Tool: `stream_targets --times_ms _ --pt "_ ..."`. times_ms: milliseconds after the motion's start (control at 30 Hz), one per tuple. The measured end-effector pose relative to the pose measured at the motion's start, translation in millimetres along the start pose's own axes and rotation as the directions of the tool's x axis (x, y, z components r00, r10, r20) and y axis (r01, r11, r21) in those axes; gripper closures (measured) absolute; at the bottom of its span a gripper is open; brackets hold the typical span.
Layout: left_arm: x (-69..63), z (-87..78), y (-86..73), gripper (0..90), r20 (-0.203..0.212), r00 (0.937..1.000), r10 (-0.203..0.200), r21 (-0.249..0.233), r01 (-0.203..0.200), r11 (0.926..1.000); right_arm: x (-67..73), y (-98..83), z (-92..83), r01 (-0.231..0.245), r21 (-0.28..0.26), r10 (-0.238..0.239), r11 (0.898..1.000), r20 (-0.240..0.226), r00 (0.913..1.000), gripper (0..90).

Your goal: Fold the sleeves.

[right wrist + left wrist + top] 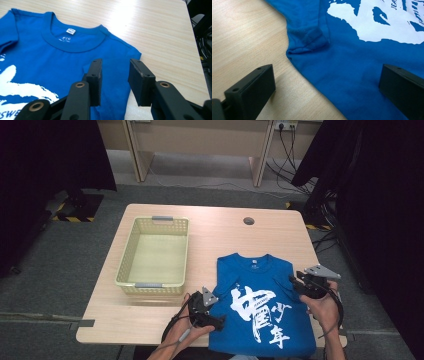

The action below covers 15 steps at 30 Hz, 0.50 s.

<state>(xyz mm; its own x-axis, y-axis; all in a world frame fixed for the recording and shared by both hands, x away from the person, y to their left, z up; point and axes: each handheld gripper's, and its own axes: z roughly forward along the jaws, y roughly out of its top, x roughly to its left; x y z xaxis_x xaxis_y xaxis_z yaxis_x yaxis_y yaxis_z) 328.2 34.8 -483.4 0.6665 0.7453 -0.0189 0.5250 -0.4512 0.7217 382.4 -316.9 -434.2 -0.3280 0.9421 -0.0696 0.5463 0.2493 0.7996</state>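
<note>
- The left hand-held gripper (pixel 216 314) sits low at the near left edge of the shirt (pixel 260 305), held in a hand (pixel 185 330) that comes in from the near side of the counter (pixel 150 312).
- In the left gripper view its jaws stand wide apart, one over bare wood, the other over blue cloth, with the shirt's side edge and a folded-in sleeve (pixel 310 40) between them; nothing is gripped.
- The shirt lies flat and face up on the near right part of the counter, its white print (pixel 257 312) showing, its hem at the near edge and its collar (pixel 255 262) pointing away from the person.
- The right hand-held gripper (pixel 300 284) hovers at the shirt's right side, near the shoulder.
- In the right gripper view its jaws are partly open with a narrow gap, over the right shoulder and sleeve edge (pixel 130 53); no cloth is pinched between them.
- A pale yellow basket (pixel 132 255) stands on the far left of the counter, apart from the shirt, with nothing in it.
- A round grommet (pixel 248 221) sits in the counter beyond the collar.
</note>
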Motion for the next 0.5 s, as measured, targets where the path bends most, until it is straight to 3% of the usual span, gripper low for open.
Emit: stream_targets --times_ms 200,500 --pt "0.0 0.0 0.0 0.0 0.000 1.0000 0.000 0.000 0.000 1.0000 -5.5 -10.9 1.7 0.004 0.037 -0.005 0.999 0.020 0.9998 61.8" --pt "0.1 0.2 0.2 0.0 -0.001 1.0000 0.000 0.001 0.000 1.0000 -20.7 -36.9 -9.7 -0.032 0.064 0.030 0.997 0.037 0.9989 60.1"
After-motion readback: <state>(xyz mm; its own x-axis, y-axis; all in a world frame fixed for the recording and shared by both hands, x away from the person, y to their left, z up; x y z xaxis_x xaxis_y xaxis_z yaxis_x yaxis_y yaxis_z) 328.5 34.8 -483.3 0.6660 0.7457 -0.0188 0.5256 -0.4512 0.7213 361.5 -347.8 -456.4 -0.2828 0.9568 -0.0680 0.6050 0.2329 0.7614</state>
